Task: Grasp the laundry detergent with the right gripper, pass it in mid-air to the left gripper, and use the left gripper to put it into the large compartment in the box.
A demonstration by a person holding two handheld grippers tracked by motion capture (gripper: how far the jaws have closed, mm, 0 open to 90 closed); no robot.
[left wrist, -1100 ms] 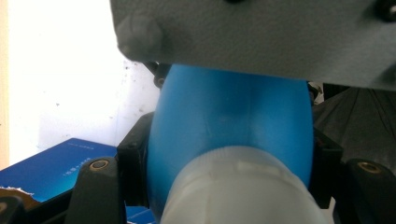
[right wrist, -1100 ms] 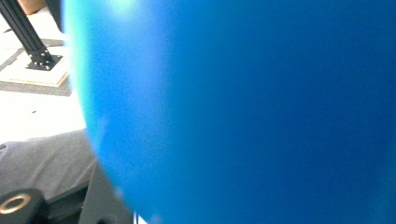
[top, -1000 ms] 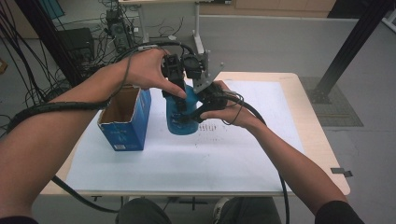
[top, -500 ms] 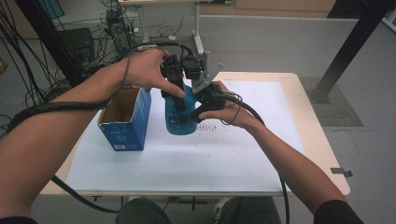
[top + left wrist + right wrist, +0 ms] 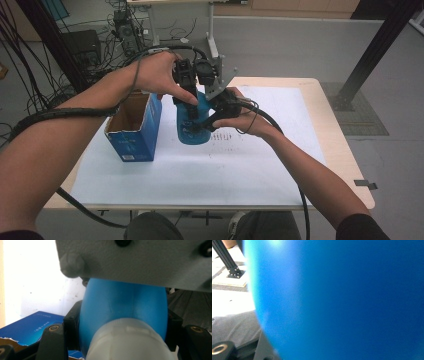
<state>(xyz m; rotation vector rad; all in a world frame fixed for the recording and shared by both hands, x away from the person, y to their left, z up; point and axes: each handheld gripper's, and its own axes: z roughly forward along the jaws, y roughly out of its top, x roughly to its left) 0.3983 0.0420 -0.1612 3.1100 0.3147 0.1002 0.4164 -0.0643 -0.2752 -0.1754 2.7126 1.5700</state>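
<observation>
White paper covers most of the bench (image 5: 310,85), whose pale wooden edge shows along the right and far sides. We see the bench from above, with our two forearms coming in from the near side.

Next in size is the blue cardboard box (image 5: 134,131), standing open-topped on the left part of the paper, its torn brown flaps up. Just to its right stands the blue bottle (image 5: 192,131), upright near the middle of the bench, close to the box without clearly touching it. In the left gripper view the bottle (image 5: 122,307) has a white cap (image 5: 128,340) at its top, and a corner of the box (image 5: 32,327) lies beyond it.

Our left hand-held gripper (image 5: 189,92) comes down onto the bottle from above; in its own view the two black jaws sit tight against either side of the blue shoulder just under the cap, closed on it. Our right hand-held gripper (image 5: 210,120) reaches in from the right at the bottle's body; in its own view the blue wall (image 5: 337,300) sits hard up against the camera, and the jaws are closed down on the bottle.
</observation>
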